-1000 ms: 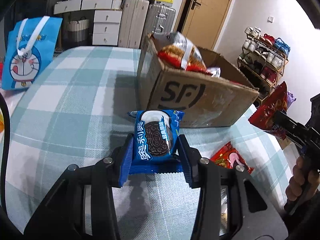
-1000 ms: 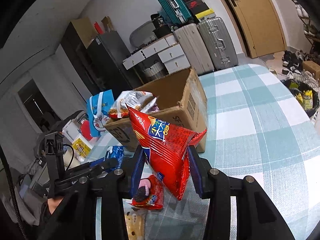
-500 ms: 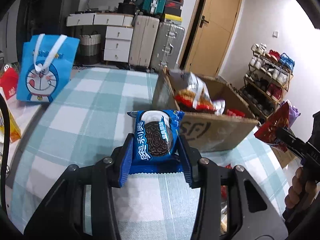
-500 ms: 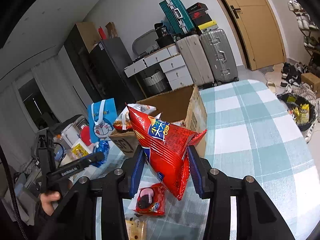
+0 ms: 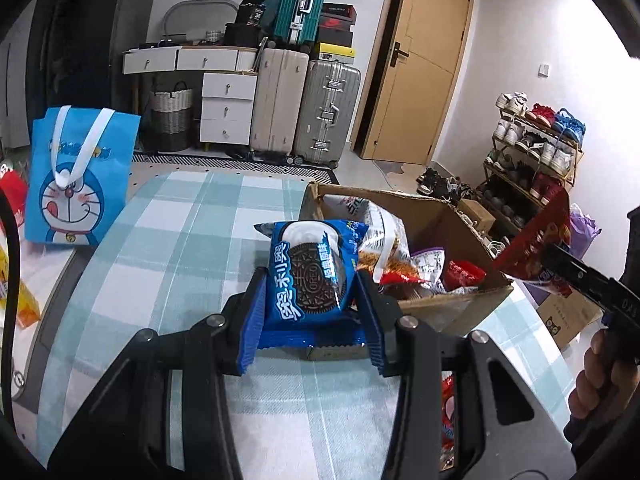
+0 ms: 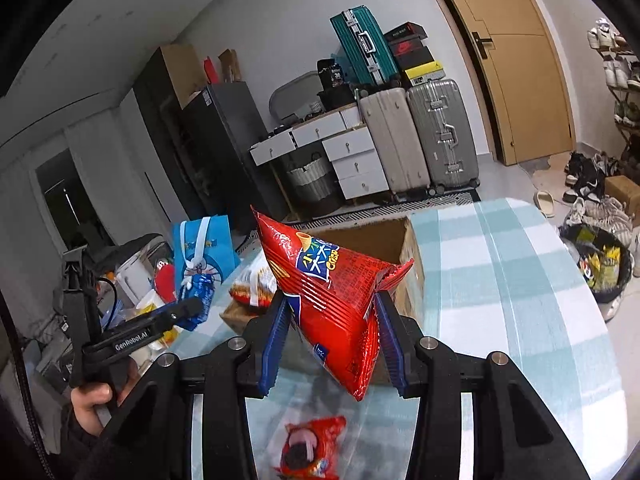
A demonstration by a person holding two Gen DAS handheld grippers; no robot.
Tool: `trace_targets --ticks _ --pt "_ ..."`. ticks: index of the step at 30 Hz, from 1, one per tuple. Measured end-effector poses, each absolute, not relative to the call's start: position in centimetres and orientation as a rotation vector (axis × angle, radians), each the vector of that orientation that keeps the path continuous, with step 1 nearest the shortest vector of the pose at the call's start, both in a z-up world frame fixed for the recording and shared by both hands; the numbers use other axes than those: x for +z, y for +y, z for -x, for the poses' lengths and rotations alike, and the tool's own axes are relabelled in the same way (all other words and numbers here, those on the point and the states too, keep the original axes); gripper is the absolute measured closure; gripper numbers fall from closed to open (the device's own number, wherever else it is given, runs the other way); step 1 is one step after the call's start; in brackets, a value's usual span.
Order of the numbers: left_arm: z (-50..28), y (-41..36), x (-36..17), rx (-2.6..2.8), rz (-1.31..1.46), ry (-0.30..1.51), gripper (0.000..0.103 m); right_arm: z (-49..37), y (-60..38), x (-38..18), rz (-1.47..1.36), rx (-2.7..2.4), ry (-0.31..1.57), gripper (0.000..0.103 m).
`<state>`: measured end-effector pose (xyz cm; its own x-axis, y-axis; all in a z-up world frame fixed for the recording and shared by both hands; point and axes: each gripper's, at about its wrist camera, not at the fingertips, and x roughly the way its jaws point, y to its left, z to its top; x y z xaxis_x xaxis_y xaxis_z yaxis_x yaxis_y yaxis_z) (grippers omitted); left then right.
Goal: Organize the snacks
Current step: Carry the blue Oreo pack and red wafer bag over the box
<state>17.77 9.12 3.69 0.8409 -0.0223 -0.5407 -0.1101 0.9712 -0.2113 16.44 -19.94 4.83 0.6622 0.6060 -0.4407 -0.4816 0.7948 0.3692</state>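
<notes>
left hand-held gripper clamps Oreo pack; right hand-held gripper clamps crisp bag

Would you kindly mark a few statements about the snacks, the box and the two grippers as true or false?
1. The left gripper is shut on a blue Oreo packet. True.
2. The right gripper is empty. False: it clamps a red crisp bag.
3. The cardboard box is empty. False: it already holds snack packets.
4. A red packet lies on the checked tablecloth below the right gripper. True.
</notes>
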Motion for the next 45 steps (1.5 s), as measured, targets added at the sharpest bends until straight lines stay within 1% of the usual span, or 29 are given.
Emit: trace_targets --ticks 10,23,36,40,45 --pt "-21.1 8.2 4.7 0.031 0.197 0.566 0.063 -19.3 -18.3 5.5 -0.195 0.581 0.569 0.06" --pt "-25.7 4.7 4.1 -0.045 0.111 0.602 0.063 -22.6 -15.4 4.3 -0.111 0.542 0.592 0.06" --pt "-28.4 3.1 2.5 -0.077 0.115 0.645 0.063 -24.8 -14.5 2.9 -0.098 0.483 0.597 0.06" --pt "-29.5 2.8 1.3 -0.095 0.104 0.698 0.063 -25.4 -13.6 2.5 -0.077 0.47 0.599 0.06" --pt "-30.0 1.4 0.7 -0.071 0.048 0.686 0.063 -25.8 -12.4 1.9 -0.025 0.457 0.612 0.06"
